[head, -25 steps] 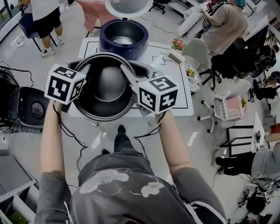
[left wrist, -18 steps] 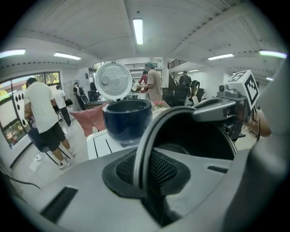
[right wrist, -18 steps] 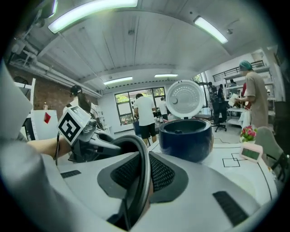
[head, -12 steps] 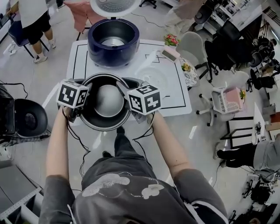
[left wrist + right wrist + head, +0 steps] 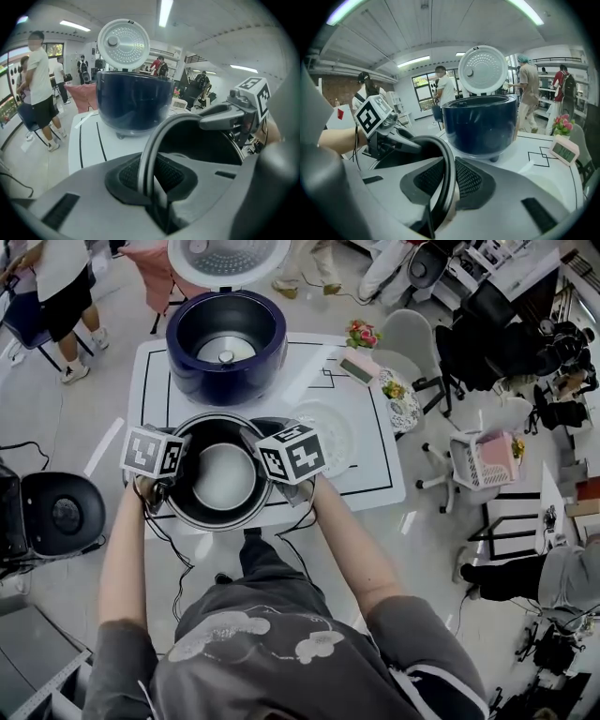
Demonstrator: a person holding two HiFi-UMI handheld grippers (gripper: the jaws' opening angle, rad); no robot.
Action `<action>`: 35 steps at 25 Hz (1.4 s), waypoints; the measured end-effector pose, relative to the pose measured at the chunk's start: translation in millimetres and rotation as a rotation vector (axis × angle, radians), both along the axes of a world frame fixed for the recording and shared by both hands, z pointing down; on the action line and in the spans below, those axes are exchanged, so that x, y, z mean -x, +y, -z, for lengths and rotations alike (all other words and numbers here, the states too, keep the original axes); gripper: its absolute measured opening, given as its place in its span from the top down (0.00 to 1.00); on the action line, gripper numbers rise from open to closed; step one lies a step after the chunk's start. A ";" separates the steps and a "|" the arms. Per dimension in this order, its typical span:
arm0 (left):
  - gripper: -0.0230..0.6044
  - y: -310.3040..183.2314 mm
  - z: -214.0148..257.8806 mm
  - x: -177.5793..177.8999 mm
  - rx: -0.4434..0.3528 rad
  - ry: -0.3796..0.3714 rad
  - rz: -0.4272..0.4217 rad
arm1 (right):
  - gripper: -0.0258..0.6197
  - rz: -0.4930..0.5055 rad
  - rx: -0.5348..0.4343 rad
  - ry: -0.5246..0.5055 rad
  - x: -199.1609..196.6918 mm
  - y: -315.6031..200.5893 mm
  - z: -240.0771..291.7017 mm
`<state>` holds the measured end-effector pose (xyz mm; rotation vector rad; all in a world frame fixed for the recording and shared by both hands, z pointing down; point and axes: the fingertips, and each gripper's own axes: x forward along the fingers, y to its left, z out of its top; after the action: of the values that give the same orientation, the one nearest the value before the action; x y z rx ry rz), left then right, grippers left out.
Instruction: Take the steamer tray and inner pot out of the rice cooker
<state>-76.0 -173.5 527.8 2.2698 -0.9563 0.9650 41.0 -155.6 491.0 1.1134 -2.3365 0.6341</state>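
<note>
In front of the cooker [image 5: 225, 345]: the pot [image 5: 223, 479] is out of the cooker and on the person's side of it, over the near edge of the tabletop [image 5: 152, 395]; no view shows whether its base rests there.
Pot: dark round shell with a pale inside, upright, mouth up.
Left gripper [image 5: 152, 187]: on the pot's rim at the side left of the cooker; its fingers [image 5: 93, 201] are closed on the rim, which runs between the dark pads.
Right gripper [image 5: 443, 183]: on the opposite rim, at the side right of the cooker; its fingers [image 5: 501, 201] have just eased a little wider, with the rim between them and the pads against it.
Cooker: dark blue, standing on the tabletop, its cavity bare.
Lid [image 5: 228, 257]: swung up behind the cooker, its perforated underside facing forward.
Tray [image 5: 328, 432]: pale and round, lying on the tabletop in front of the cooker and to its right, just beside the pot.
Flowers [image 5: 360, 334]: right of the cooker, at the tabletop's edge.
Small display [image 5: 565, 151]: right of the cooker, near the flowers.
</note>
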 end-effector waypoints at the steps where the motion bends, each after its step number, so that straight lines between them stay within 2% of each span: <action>1: 0.88 -3.3 -2.6 -0.9 0.019 -0.003 0.002 | 0.82 0.005 0.008 0.005 -1.2 -4.0 -3.2; 7: 0.88 -16.1 -13.2 -5.0 0.091 -0.045 0.009 | 0.81 0.011 0.028 0.043 -6.8 -19.5 -19.5; 13: 0.84 -21.0 -17.6 -9.0 0.121 -0.012 0.086 | 0.78 0.027 0.022 0.003 -9.9 -22.4 -22.8; 14: 0.78 -18.7 -19.1 -11.9 0.140 0.011 0.082 | 0.74 0.030 0.016 0.006 -9.8 -21.9 -22.6; 16: 0.53 -13.6 -21.5 -18.8 0.179 0.062 0.065 | 0.64 0.025 -0.012 0.019 -11.4 -21.9 -20.4; 17: 0.44 -12.5 -20.3 -20.0 0.180 0.084 0.063 | 0.60 0.015 -0.035 0.025 -12.5 -22.1 -18.1; 21: 0.36 -13.1 -2.7 -12.4 0.078 0.139 0.083 | 0.52 -0.037 -0.109 0.018 -17.6 -15.3 -7.9; 26: 0.33 -3.9 26.0 -5.6 -0.078 0.180 0.085 | 0.50 -0.138 -0.183 0.022 -38.5 1.8 10.3; 30: 0.33 2.6 58.7 10.0 -0.214 0.224 0.146 | 0.50 -0.208 -0.246 0.001 -48.2 14.8 31.2; 32: 0.33 11.4 73.4 18.2 -0.257 0.245 0.166 | 0.50 -0.231 -0.274 -0.008 -49.9 22.9 40.9; 35: 0.33 32.2 85.5 29.9 -0.283 0.252 0.172 | 0.50 -0.258 -0.305 -0.033 -47.2 38.0 55.6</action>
<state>-105.9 -141.3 442.4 2.4145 -1.2115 0.4811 88.2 -117.6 435.4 1.5696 -2.3933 0.3914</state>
